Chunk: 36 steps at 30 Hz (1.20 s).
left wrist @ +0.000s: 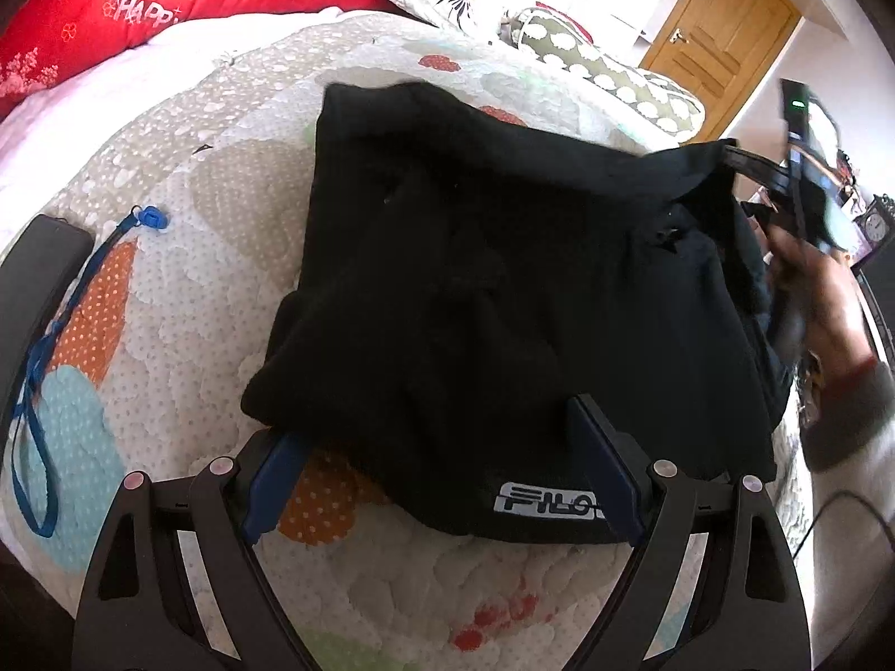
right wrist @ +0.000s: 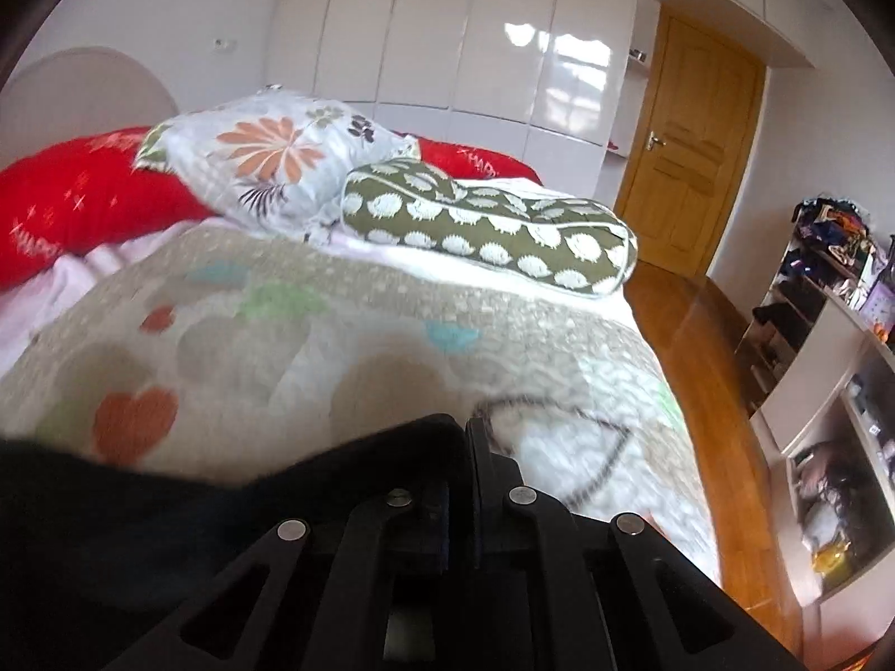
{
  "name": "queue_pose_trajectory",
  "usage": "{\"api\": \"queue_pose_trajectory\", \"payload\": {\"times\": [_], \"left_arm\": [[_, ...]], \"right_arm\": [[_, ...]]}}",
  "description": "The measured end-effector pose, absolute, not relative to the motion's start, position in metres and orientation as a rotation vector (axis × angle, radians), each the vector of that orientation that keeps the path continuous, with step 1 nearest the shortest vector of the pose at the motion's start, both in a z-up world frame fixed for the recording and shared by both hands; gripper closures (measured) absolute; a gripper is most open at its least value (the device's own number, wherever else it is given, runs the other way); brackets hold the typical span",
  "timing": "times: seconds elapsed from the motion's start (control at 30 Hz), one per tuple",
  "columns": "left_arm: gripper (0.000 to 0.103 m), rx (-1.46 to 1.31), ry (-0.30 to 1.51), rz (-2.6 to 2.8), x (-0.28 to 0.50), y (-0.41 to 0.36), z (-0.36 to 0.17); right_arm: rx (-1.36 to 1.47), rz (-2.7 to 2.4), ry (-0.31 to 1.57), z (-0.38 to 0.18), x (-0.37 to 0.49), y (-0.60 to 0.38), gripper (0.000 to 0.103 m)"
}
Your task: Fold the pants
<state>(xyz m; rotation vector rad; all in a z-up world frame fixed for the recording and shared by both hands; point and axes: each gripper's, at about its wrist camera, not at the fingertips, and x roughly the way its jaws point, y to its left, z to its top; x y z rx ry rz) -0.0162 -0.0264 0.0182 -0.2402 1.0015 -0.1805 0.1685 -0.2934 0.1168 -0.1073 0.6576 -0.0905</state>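
The black pants (left wrist: 503, 291) lie folded in a thick bundle on the patterned quilt (left wrist: 184, 235) of the bed. Their near edge, with a white logo patch (left wrist: 545, 503), reaches in between the two fingers of the left gripper (left wrist: 442, 458). This gripper is wide open: the left blue pad sits on the quilt just beside the cloth, and the right pad rests against the cloth next to the logo. The far right corner of the pants is pulled up off the bed by the right gripper (left wrist: 783, 168), which is blurred in the left wrist view, with the person's hand (left wrist: 822, 302) behind it.

In the right wrist view the right gripper (right wrist: 461, 436) has its fingers pressed together, and black cloth (right wrist: 168, 514) hangs from them to the left, so it is gripping the pants.

A blue strap (left wrist: 56, 335) lies on the quilt to the left of the pants. Farther up the bed are a red blanket (right wrist: 84, 195), a flowered pillow (right wrist: 279, 156) and a green bolster (right wrist: 486, 229). A wooden door (right wrist: 688, 168) stands behind. At the right, open shelves (right wrist: 828, 391) hold clothes and small items, too blurred to name.
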Motion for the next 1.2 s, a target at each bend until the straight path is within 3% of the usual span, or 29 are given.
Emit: {"api": "queue_pose_trajectory", "payload": {"times": [0.13,0.23,0.3,0.43,0.47,0.6,0.77,0.8,0.87,0.9,0.93,1.2], "left_arm": [[0.014,-0.227,0.997,-0.175,-0.015,-0.03,0.017],[0.014,-0.232,0.994,-0.181,-0.015,-0.029,0.016],[0.014,-0.235,0.99,-0.183,-0.017,-0.027,0.016],[0.014,-0.26,0.984,-0.184,-0.022,-0.024,0.016],[0.014,-0.264,0.982,-0.18,-0.022,-0.024,0.016],[0.014,-0.269,0.976,-0.154,-0.028,-0.031,0.016],[0.015,-0.308,0.991,-0.188,-0.023,-0.043,0.02],[0.02,-0.334,0.984,-0.213,-0.018,-0.043,0.019],[0.065,-0.35,1.006,-0.219,-0.01,-0.045,0.017],[0.069,-0.362,1.017,-0.225,-0.006,-0.045,0.016],[0.082,-0.386,1.018,-0.247,-0.003,-0.043,0.016],[0.089,-0.379,0.961,-0.301,-0.025,-0.008,0.051]], "right_arm": [[-0.041,-0.018,0.903,0.078,0.192,-0.298,0.097],[0.056,0.054,0.903,0.089,0.158,-0.318,0.092],[0.101,0.065,0.887,0.104,0.121,-0.339,0.082],[0.153,-0.096,0.81,0.118,0.013,-0.404,0.05],[0.175,-0.128,0.805,0.116,-0.001,-0.416,0.047],[0.379,-0.184,0.876,0.08,-0.038,-0.47,0.047],[0.459,-0.096,0.865,0.057,-0.023,-0.458,0.046],[0.428,-0.123,0.85,0.057,-0.018,-0.453,0.049],[0.443,-0.113,0.825,0.057,-0.018,-0.452,0.074],[0.475,-0.088,0.808,0.058,-0.017,-0.453,0.082],[0.512,-0.066,0.794,0.061,-0.021,-0.455,0.088],[0.464,-0.081,0.653,0.123,-0.103,-0.452,0.088]]}}
